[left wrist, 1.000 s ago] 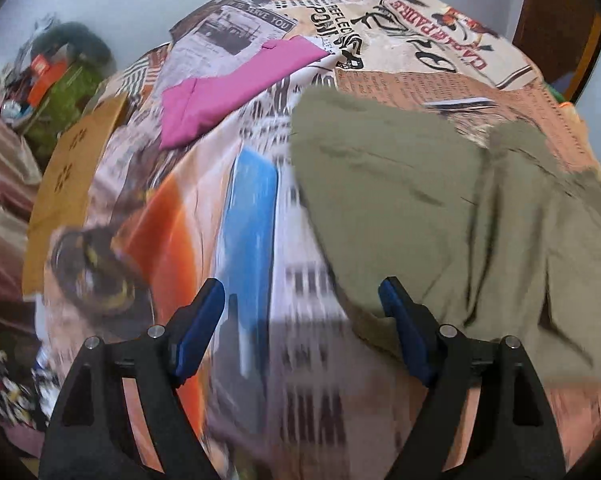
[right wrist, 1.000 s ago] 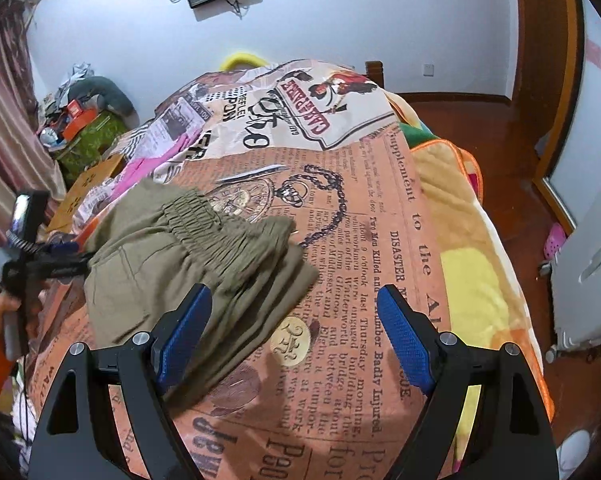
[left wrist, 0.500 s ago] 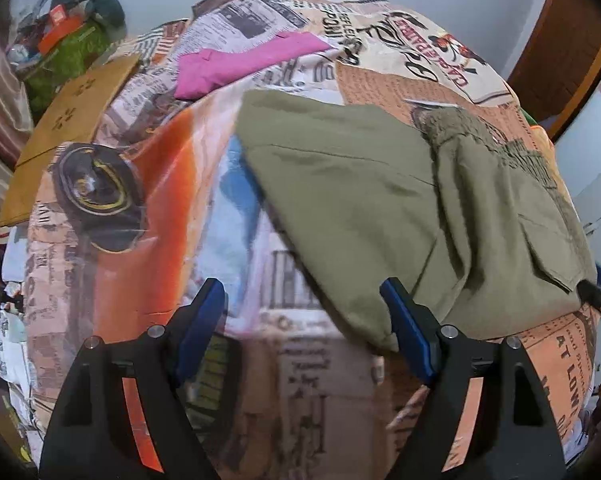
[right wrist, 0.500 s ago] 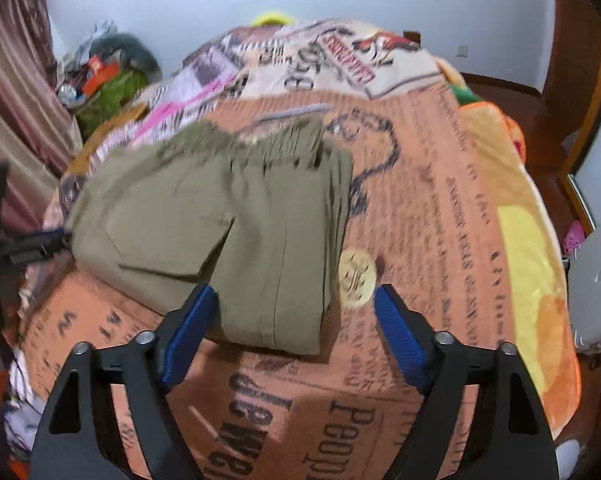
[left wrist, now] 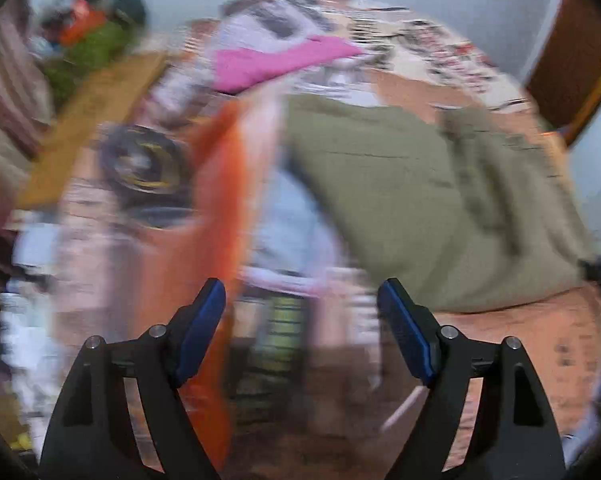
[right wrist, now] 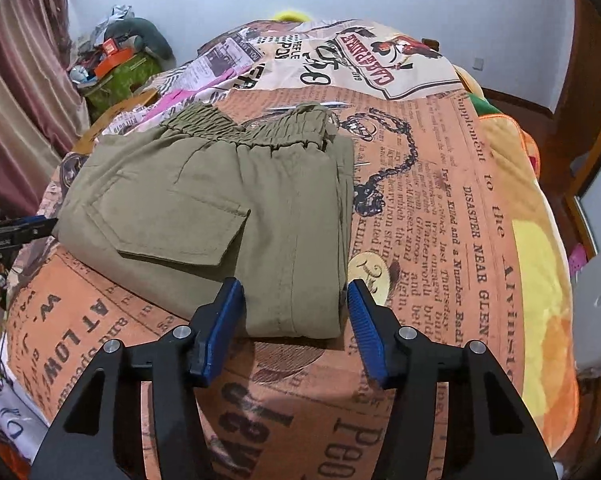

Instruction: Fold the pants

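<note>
Since a second ago both grippers have pulled back toward the near edge of the bed [right wrist: 480,240], and the pants [right wrist: 228,216], which sat crumpled and angled, now lie as a flat folded packet.

Biggest thing first: the bed is covered with a newspaper-print blanket [right wrist: 432,208], orange-brown with black lettering, and it rounds off on every side. Right of the pants is a wide stretch of bare blanket running out to the yellow and orange border, so lots of room there. On the left the fold comes close to the bed's edge, with a striped curtain [right wrist: 16,92] and a cluttered pile beyond.

The pants are olive, matte woven cloth, roughly rectangular, with a gathered elastic waistband [right wrist: 252,128] at the far end and a flap pocket [right wrist: 172,224] on top. The near right corner sits between the right gripper's fingers.

A pink garment [left wrist: 276,62], soft-looking and flat, lies further up the bed, well apart from the pants.

The right gripper [right wrist: 296,300] has its blue ribbed fingers [right wrist: 366,330] spread partway, straddling that near corner, holding nothing. The left gripper [left wrist: 300,300] is wide open and empty over the blanket, just left of the pants' near edge. Its view is badly motion-blurred, so no fine detail there.
</note>
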